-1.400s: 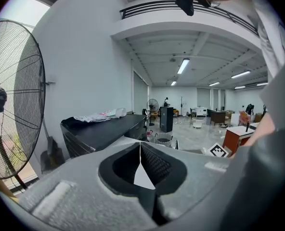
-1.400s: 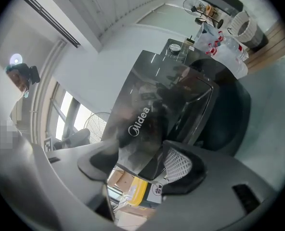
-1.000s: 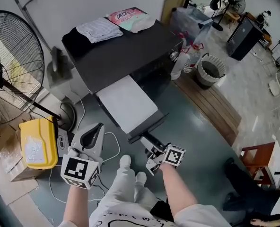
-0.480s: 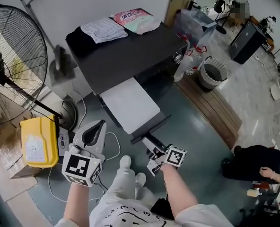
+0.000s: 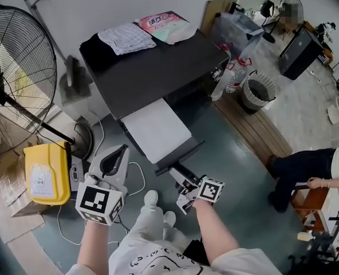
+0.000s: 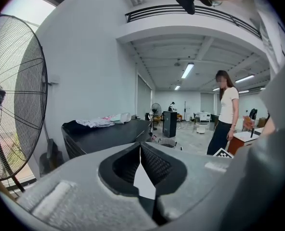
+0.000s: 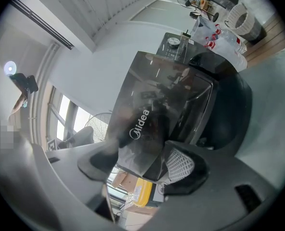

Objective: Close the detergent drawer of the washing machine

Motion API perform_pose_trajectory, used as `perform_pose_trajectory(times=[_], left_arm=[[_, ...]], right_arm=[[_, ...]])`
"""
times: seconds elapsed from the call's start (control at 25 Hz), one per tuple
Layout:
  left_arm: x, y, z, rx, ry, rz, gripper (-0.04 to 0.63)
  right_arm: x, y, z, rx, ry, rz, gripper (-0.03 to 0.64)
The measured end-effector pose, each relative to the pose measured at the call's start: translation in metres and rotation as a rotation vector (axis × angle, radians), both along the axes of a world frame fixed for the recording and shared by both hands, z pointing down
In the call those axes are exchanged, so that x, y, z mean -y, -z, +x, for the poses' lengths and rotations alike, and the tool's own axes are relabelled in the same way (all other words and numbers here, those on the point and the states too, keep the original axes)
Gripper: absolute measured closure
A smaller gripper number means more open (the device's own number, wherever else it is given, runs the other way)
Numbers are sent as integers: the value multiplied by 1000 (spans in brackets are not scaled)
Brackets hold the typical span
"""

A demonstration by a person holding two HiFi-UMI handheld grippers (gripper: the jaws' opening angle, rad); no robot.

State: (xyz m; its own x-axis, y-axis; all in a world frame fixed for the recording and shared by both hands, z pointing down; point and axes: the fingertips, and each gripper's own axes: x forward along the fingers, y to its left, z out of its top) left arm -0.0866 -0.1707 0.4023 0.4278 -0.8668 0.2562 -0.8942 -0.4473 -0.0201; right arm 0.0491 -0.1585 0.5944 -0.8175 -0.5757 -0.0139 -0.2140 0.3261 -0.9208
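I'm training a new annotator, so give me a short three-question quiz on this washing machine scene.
1. Fill in: the left gripper's jaws are ___.
2. True or false: the detergent drawer stands pulled out of the washing machine.
3. Which gripper's jaws clamp the drawer's dark front panel? A: left gripper. B: right gripper.
Key: 1 together; 2 true; 3 B.

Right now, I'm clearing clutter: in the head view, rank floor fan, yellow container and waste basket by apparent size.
Largest: floor fan
Then: yellow container
Smallest: waste basket, though it stands farther off.
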Motion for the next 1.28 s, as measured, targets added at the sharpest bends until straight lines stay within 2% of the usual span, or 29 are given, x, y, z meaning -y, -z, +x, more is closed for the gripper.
perform_pose_trajectory(times=[0.2, 1.28], left_arm=[[7, 1, -5, -4, 9, 0, 578], [27, 3, -22, -13, 33, 0, 578]], right_arm=[[3, 1, -4, -6, 29, 1, 329], [31, 3, -28, -39, 31, -6, 328]])
